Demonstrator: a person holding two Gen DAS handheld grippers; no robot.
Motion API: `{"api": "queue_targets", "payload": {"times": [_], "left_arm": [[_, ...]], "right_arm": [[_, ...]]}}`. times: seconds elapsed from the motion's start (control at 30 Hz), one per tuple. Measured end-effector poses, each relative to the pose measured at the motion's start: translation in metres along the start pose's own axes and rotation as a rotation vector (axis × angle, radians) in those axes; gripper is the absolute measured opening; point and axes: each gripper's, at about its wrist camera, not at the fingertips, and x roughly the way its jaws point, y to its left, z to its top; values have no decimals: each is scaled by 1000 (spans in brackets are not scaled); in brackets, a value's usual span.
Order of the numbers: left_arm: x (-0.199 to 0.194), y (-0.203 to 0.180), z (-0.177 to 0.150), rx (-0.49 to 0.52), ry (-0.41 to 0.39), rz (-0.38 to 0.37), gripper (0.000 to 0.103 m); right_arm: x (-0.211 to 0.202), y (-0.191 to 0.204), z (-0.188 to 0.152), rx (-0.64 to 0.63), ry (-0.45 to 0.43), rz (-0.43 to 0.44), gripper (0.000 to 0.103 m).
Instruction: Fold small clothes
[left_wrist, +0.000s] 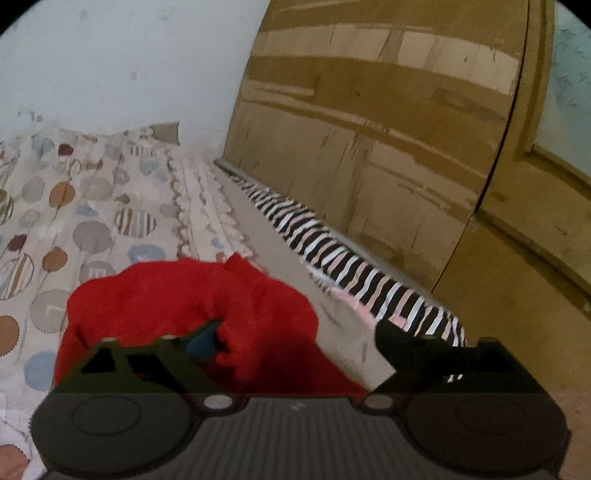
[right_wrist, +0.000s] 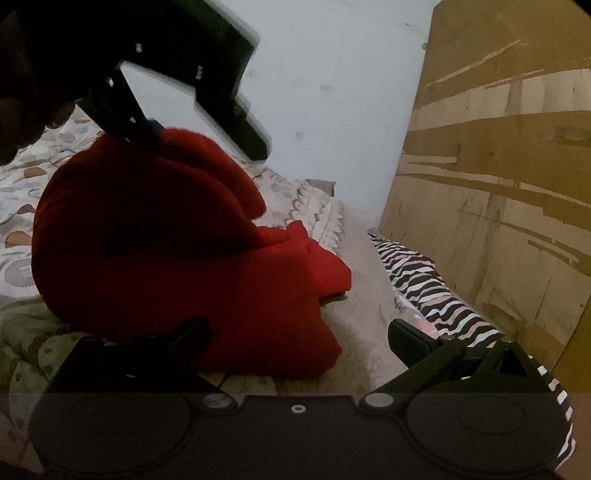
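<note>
Between the spread left tongs (left_wrist: 295, 332), a red garment (left_wrist: 177, 306) lies heaped on the bed.

The left tongs stand wide, one finger (left_wrist: 203, 338) against the bunched cloth but nothing pinched; the right tongs (right_wrist: 299, 336) are spread too, low at the heap's near edge, gripping nothing. The garment looks like thick, soft fleece, plain bright red, rumpled into a rounded mound with one flap lying flatter toward the right. It should be light and floppy, sagging when lifted, so a hem corner or edge seems the best hold. It rests on the patterned bedsheet (left_wrist: 85, 206), beside a zebra-striped cloth (left_wrist: 332, 258) along the wooden headboard (left_wrist: 369, 147).
</note>
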Motion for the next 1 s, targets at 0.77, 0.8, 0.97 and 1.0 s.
{"api": "queue_targets", "payload": {"times": [0.77,0.8,0.97,1.0], "left_arm": [[-54,81,-46,-156,-21,236,102],[-50,85,-48,-173,-10,232,102],[-38,91,-55,-182,10,194,102],[-37,91,-56,-167,-1,196,102]], "right_arm": [[-1,-83,41,406,-65,344,103],[9,-90,47,470,-42,424,103],[61,-102,68,756,135,686,103],[72,-101,69,825,171,740,103]]}}
